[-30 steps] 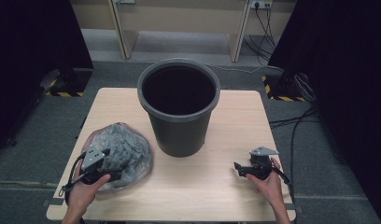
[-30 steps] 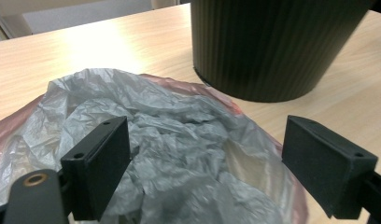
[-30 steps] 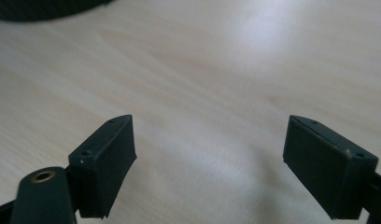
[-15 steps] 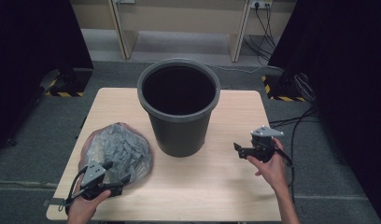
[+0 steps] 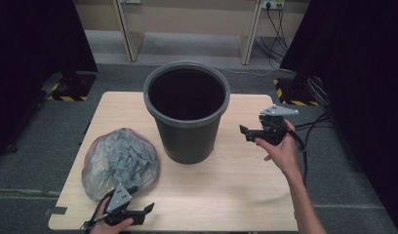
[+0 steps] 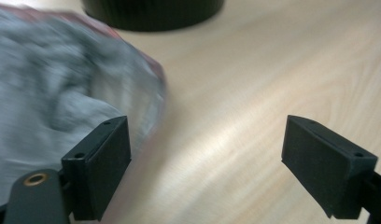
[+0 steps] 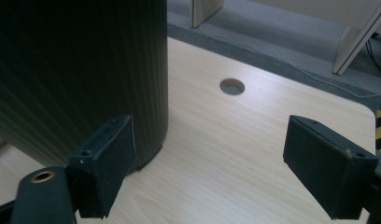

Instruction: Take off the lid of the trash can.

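Thin clear plastic stuffed with grey shredded scraps, the bag [image 5: 120, 163] lies on the table's [image 5: 236, 180] near-left corner beside the dark bin [image 5: 187, 114], and looks light, soft and slippery, so pinch a loose fold of film near its top rather than the bulging middle. Your left gripper [image 5: 138, 210] sits just beside it and your right gripper [image 5: 246, 131] hovers by the bin, both spread wide and empty. The pale wood is smooth, with grey carpet and black curtains around.

Grey carpet [image 5: 363, 161], wood table [image 5: 236, 180]
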`<state>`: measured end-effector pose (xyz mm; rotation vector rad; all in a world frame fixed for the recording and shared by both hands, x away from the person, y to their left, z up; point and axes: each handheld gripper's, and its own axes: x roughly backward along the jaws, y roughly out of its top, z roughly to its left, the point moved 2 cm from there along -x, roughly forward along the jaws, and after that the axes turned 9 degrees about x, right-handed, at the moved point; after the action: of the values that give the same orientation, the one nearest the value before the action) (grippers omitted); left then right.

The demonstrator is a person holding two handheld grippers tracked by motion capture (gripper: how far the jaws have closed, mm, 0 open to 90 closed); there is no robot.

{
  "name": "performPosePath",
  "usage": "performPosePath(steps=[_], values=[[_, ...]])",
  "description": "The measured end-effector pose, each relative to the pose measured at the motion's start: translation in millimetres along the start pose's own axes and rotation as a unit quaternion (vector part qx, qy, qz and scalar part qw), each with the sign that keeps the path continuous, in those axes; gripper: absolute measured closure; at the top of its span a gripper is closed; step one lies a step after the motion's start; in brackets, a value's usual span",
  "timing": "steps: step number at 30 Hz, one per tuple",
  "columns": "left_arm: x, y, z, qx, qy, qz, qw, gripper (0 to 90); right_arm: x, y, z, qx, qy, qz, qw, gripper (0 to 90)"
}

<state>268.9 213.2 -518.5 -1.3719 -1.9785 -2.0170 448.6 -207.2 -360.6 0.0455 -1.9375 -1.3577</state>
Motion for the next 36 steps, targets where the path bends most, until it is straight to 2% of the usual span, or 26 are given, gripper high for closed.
performPosePath(steps=[1, 4, 6, 9, 14, 16, 20, 25, 29, 33, 36], values=[[-3.1, -2.1, -1.5, 0.000, 0.000, 0.007, 1.0000, 15.0, 1.9, 9.8, -1.1, -0.002, 0.000, -0.008, 1.0000, 17.9], [-11.0, -8.6, -3.1, 0.002, 0.000, 0.025, 0.9997, 15.0, 4.1, 20.1, -1.7, -0.002, -0.003, -0.012, 0.9999, 18.2], [-13.5, -10.9, -3.1, 0.001, -0.001, 0.028, 0.9996, 15.0, 5.2, 30.1, -1.9, 0.006, -0.009, -0.012, 0.9999, 18.3], [-14.6, -11.7, -2.1, 0.000, 0.004, 0.030, 0.9995, 15.0, 5.4, 43.2, -2.4, 0.015, -0.015, -0.011, 0.9997, 18.4], [-16.6, -13.6, 1.8, -0.001, 0.010, 0.035, 0.9994, 15.1, 8.1, 62.0, -4.7, 0.006, -0.012, -0.024, 0.9996, 19.3], [-17.7, -13.8, 2.3, -0.008, 0.014, 0.034, 0.9993, 14.9, 10.2, 70.4, -5.0, 0.004, -0.011, -0.030, 0.9995, 19.7], [-19.3, -12.2, 5.2, -0.006, 0.015, 0.033, 0.9993, 14.9, 14.9, 87.8, -4.7, 0.006, -0.012, -0.043, 0.9990, 21.1], [-20.0, -12.5, 5.6, -0.005, 0.017, 0.030, 0.9994, 14.5, 17.5, 104.1, -1.8, 0.000, -0.003, -0.055, 0.9985, 24.1], [-19.7, -12.5, 6.2, -0.006, 0.014, 0.030, 0.9994, 14.6, 11.1, 115.8, 1.9, -0.001, 0.009, -0.046, 0.9989, 25.0], [-19.8, -12.9, 6.2, -0.006, 0.015, 0.028, 0.9995, 14.5, 1.0, 127.1, 2.4, -0.013, 0.020, -0.037, 0.9990, 26.9], [-19.8, -12.8, 6.2, -0.007, 0.015, 0.029, 0.9995, 14.5, -10.1, 134.9, 4.5, -0.009, 0.018, -0.017, 0.9996, 29.9]])
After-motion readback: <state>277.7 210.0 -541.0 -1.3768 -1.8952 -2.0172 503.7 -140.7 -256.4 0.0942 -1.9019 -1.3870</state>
